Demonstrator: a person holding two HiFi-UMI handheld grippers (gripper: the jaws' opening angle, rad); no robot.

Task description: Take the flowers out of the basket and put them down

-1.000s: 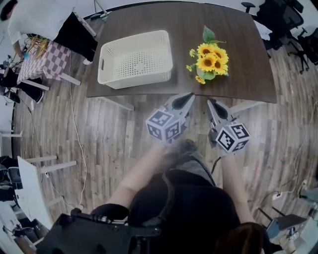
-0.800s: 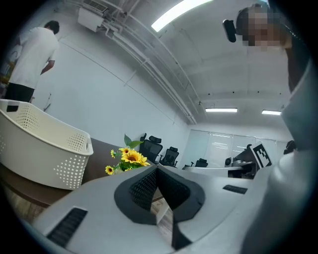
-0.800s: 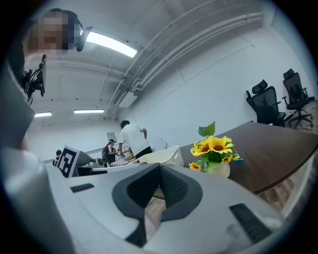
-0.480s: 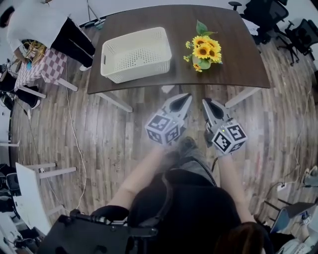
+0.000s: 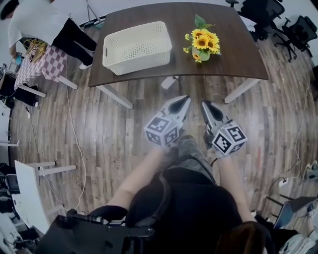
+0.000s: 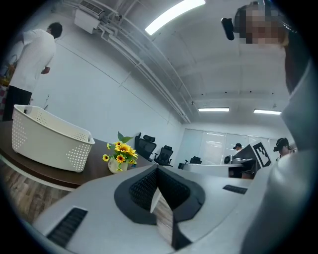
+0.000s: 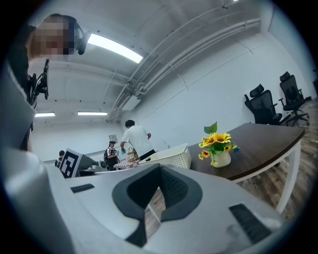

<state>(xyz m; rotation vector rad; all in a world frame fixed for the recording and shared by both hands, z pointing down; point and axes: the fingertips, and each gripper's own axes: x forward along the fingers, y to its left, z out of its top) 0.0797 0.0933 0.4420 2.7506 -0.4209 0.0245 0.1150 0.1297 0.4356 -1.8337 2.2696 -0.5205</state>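
Vase (image 5: 204, 55) barely visible beneath flowers (image 5: 201, 40)

You're standing in an open office: black swivel chairs (image 5: 304, 29) cluster beyond the dark wooden table (image 5: 233, 49), strip lights (image 6: 175, 15) and exposed pipes (image 6: 149, 79) run along a white ceiling, glass partitions (image 6: 208, 144) close off the far end, and other people (image 7: 135, 139) stand about among the desks
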